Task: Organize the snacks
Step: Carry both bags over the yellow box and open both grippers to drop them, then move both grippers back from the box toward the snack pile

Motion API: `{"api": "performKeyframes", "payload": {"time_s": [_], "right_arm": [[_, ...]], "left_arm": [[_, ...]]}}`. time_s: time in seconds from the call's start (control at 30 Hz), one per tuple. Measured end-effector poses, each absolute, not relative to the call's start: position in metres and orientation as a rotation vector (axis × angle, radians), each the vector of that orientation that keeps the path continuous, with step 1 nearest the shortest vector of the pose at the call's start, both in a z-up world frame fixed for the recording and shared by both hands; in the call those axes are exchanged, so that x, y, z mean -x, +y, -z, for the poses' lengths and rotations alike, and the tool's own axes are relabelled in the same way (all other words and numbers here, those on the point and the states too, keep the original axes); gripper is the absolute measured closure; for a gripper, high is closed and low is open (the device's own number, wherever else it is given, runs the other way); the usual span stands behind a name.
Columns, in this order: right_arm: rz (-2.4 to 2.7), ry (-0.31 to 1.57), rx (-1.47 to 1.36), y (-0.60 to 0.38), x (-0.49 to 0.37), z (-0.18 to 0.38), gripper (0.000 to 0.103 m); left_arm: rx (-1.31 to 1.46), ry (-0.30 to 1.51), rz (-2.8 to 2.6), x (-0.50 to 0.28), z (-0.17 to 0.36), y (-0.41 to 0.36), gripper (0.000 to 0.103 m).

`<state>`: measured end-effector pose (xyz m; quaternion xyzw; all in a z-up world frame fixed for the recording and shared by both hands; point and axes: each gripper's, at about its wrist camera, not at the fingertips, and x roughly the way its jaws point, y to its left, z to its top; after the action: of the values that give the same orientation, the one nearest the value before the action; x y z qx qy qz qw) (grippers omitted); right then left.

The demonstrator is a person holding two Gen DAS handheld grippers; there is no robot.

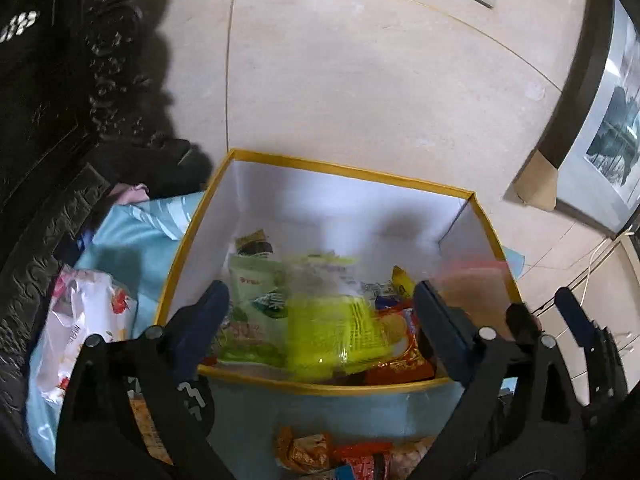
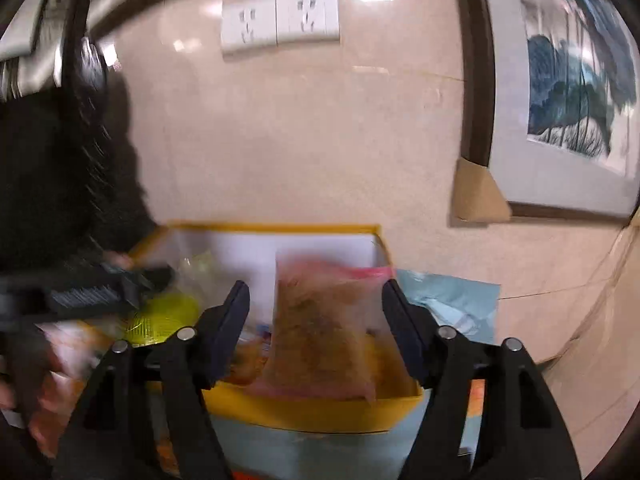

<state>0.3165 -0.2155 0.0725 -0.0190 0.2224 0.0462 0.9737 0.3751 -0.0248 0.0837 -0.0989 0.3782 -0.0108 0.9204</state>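
A translucent yellow-green snack packet (image 1: 336, 336), blurred, is seen lying among other snacks inside an open yellow-rimmed box with white inner walls (image 1: 344, 168). In the left wrist view its long axis runs roughly from the near wall toward the far wall. A clear pink-edged bag of brown snack pieces (image 2: 320, 340) is seen in the right wrist view, blurred, standing nearly upright at the box's right side; its long axis is close to vertical and its pink top edge points up.

The left gripper (image 1: 320, 312) is shown above the near part of the box with its jaws spread wide. The yellow-green packet appears between its fingers (image 1: 212, 312), but no pad is pressed on it. The right gripper (image 2: 316, 316) is shown with its jaws parted on either side of the brown bag; contact cannot be told because of blur.

Beside the box, a white printed bag (image 1: 80, 320) is laid on pale blue plastic sheeting (image 1: 132, 240). Behind, a beige wall (image 2: 304, 140) carries two white sockets (image 2: 280, 20) and a framed picture (image 2: 568, 92).
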Motion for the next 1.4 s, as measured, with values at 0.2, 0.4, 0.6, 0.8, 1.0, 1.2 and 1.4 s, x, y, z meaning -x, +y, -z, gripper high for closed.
{"api": "performKeyframes", "payload": {"time_s": [0.2, 0.4, 0.6, 0.8, 1.0, 1.2, 1.4], "right_arm": [[-0.175, 0.488, -0.06, -0.227, -0.29, -0.063, 0.034], [-0.191, 0.534, -0.109, -0.233, -0.253, -0.06, 0.029], [-0.216, 0.546, -0.145, -0.235, -0.201, -0.053, 0.009], [-0.312, 0.573, -0.184, -0.222, -0.154, -0.039, 0.006], [-0.365, 0.587, -0.206, -0.207, -0.126, -0.016, 0.006], [-0.406, 0.637, -0.192, -0.194, -0.125, 0.004, 0.006], [-0.432, 0.656, -0.199, -0.192, -0.127, 0.011, 0.006]], "left_arm": [[0.17, 0.848, 0.026, -0.354, -0.069, -0.006, 0.006], [0.157, 0.862, -0.003, -0.304, -0.076, 0.021, 0.006], [0.116, 0.891, -0.029, -0.236, -0.081, 0.056, 0.005], [0.128, 0.925, -0.078, -0.166, -0.064, 0.092, 0.005], [0.174, 0.977, -0.242, -0.125, -0.015, 0.123, 0.005], [0.302, 1.022, -0.296, -0.1, 0.021, 0.136, 0.005], [0.282, 0.985, -0.352, -0.089, 0.028, 0.135, 0.005]]}}
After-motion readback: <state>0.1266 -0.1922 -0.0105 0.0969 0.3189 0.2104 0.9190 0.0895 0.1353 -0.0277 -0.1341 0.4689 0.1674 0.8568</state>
